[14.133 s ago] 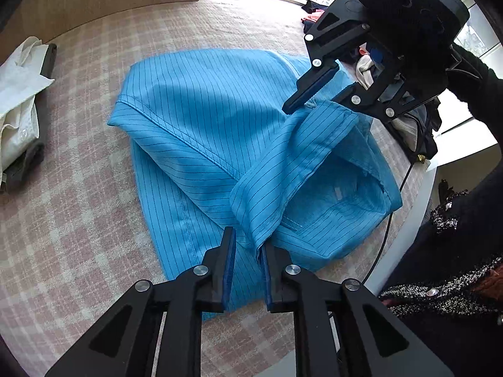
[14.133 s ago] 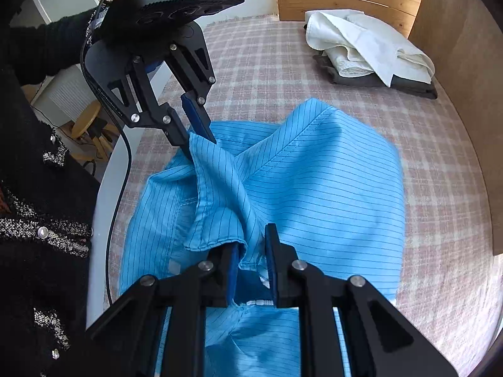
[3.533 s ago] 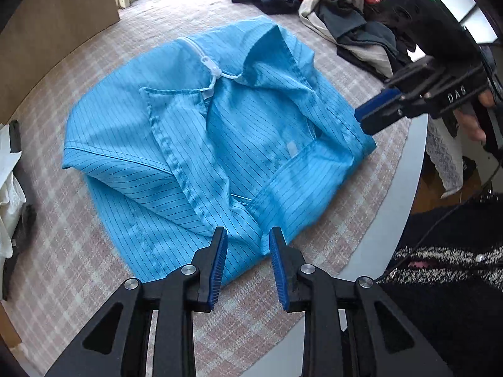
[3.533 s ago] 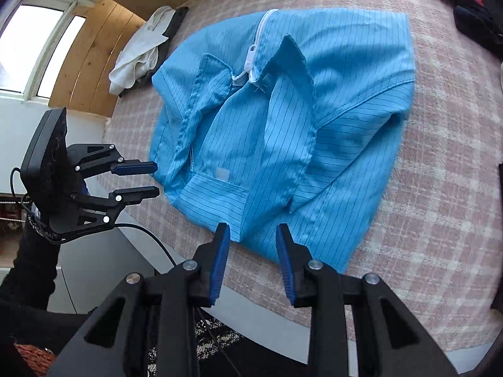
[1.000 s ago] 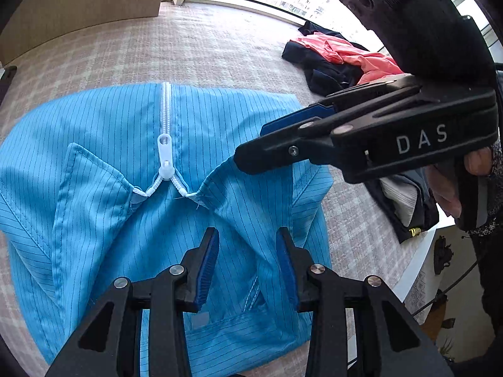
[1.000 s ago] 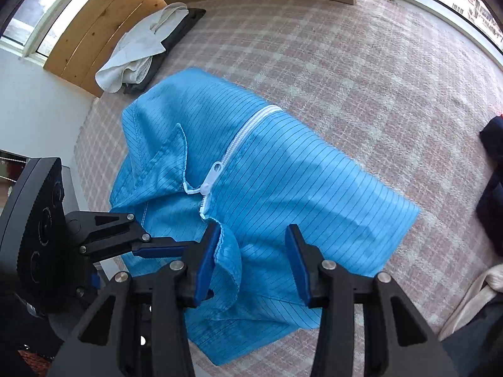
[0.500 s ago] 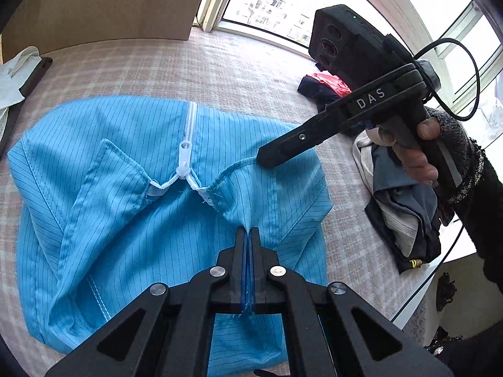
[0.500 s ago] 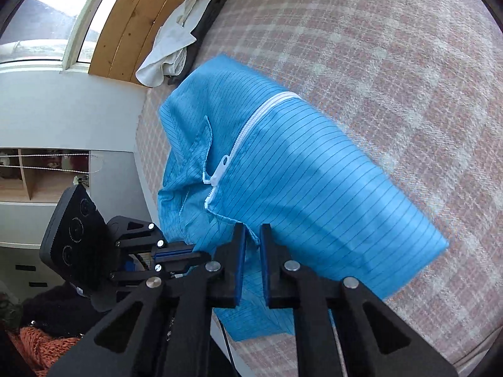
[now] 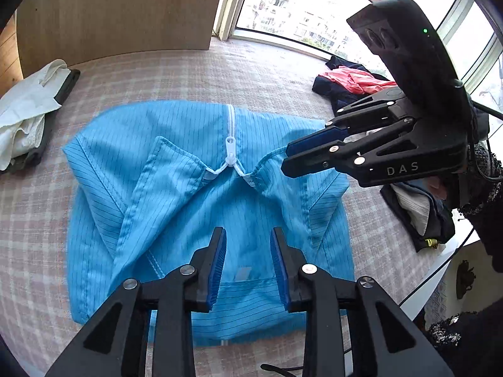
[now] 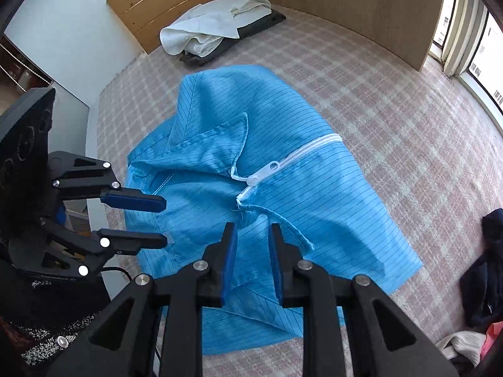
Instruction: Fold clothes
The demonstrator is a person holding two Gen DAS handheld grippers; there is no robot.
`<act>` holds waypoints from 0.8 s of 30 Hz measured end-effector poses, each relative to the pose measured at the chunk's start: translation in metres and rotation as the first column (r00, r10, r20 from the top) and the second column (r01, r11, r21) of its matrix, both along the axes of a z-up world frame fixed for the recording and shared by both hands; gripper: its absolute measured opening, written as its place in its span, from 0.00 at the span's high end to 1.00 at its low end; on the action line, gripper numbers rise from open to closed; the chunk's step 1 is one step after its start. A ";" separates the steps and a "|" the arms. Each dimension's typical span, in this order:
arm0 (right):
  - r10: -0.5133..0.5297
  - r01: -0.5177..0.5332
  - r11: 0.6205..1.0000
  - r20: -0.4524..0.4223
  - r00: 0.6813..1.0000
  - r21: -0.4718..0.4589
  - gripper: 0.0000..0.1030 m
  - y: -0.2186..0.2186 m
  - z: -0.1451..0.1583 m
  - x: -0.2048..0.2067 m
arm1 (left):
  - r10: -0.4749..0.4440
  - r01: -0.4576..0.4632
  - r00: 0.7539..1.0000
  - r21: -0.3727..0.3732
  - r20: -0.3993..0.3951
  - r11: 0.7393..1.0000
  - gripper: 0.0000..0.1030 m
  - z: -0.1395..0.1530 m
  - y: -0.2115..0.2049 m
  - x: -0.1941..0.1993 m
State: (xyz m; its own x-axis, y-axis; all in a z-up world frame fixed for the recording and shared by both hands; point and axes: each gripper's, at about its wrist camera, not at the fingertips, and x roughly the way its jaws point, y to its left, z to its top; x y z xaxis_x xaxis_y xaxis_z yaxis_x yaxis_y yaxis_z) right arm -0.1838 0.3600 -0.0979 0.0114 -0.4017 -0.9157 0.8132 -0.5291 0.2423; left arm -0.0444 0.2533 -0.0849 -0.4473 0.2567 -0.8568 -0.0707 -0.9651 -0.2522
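Folded blue jacket (image 9: 195, 220) lies under both grippers (jaws parted).

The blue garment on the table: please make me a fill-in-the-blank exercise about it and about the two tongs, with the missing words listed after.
1. The zipper on the blue garment is ____ in colour.
2. The left tongs are ____, with nothing between the pads.
3. The blue garment lies on a ____-patterned cloth.
4. The folded white garment rests on top of a ____ one.

Missing words: white; open; checked; dark
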 end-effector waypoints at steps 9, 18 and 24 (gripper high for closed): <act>-0.061 0.063 0.998 0.094 0.994 -0.022 0.76 0.007 -0.008 0.012 | -0.089 0.081 0.994 0.113 0.070 0.990 0.76 -0.019 -0.028 0.024; 0.036 -0.034 0.999 0.137 0.990 -0.015 0.68 -0.027 -0.022 0.099 | -0.241 0.239 0.970 0.055 0.018 0.969 0.76 -0.013 -0.046 0.011; 0.017 -0.031 0.992 0.117 0.993 0.119 0.68 -0.023 -0.042 0.121 | -0.368 0.374 0.926 -0.064 0.082 0.925 0.76 -0.038 -0.029 0.013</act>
